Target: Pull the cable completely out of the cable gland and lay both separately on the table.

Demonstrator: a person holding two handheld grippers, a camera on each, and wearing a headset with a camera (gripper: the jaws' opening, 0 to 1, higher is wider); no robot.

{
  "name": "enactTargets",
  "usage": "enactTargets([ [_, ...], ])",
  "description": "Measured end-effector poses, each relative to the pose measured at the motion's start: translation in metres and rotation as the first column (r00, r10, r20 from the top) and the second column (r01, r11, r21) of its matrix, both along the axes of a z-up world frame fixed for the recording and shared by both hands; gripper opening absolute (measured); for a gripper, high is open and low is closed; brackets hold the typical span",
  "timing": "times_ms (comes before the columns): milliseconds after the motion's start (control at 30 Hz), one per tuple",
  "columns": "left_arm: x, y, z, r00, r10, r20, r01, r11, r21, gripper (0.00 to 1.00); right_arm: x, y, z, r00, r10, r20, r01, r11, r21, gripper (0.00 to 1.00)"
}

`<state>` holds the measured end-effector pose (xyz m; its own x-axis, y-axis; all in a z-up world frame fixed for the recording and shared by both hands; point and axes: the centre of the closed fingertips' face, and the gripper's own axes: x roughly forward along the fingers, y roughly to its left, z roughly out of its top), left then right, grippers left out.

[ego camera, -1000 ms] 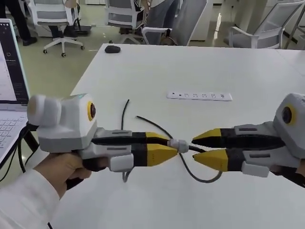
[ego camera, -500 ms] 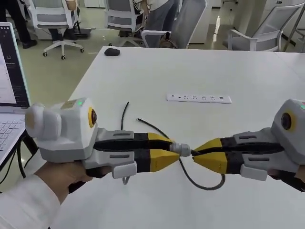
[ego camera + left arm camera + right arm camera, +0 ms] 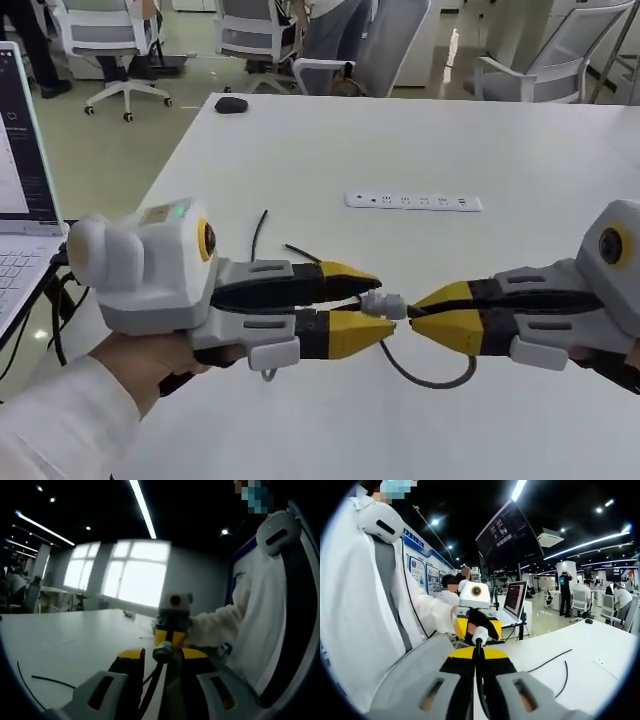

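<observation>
A small grey cable gland (image 3: 392, 303) with a black cable (image 3: 430, 381) through it hangs above the white table (image 3: 520, 150). My left gripper (image 3: 380, 302) is open, its yellow jaws spread above and below the gland (image 3: 161, 651) without pinching it. From the right, my right gripper (image 3: 414, 309) is shut on the cable just behind the gland. In the right gripper view the gland (image 3: 480, 635) sits just past my shut right gripper (image 3: 477, 654), with the left gripper (image 3: 476, 625) facing it. The cable's loose end (image 3: 300, 250) lies on the table.
A white power strip (image 3: 413, 202) lies mid-table beyond the grippers. A black mouse (image 3: 231, 104) sits at the far left corner. An open laptop (image 3: 15, 200) stands off the table's left edge. Office chairs (image 3: 110, 40) stand behind.
The right gripper came in open and shut on the cable beside the gland. The left gripper's jaws, shut on the gland before, have spread open around it.
</observation>
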<state>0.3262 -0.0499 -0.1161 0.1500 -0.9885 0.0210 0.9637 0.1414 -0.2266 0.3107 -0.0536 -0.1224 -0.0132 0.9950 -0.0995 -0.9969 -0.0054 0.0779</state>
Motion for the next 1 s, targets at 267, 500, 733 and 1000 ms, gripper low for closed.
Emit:
enactTargets([
  [267, -0.005, -0.005, -0.004, 0.992, -0.039, -0.119, 0.038, 0.999, -0.008, 0.17, -0.001, -0.001, -0.001, 1.000, 0.007, -0.012, -0.007, 1.000, -0.004, 0.02],
  [500, -0.004, -0.004, -0.006, 0.990, -0.034, -0.138, 0.033, 0.999, -0.007, 0.16, 0.000, 0.001, -0.005, 1.000, 0.009, -0.024, -0.009, 1.000, -0.013, 0.02],
  [733, -0.005, -0.004, -0.011, 0.991, -0.028, -0.129, 0.031, 0.999, 0.021, 0.16, -0.002, 0.002, -0.011, 1.000, 0.029, 0.007, -0.028, 0.998, -0.059, 0.02],
  [1000, -0.001, 0.008, -0.013, 0.994, 0.000, -0.112, 0.002, 1.000, 0.022, 0.16, 0.004, -0.010, -0.024, 0.999, 0.016, 0.036, -0.011, 0.992, -0.125, 0.02],
])
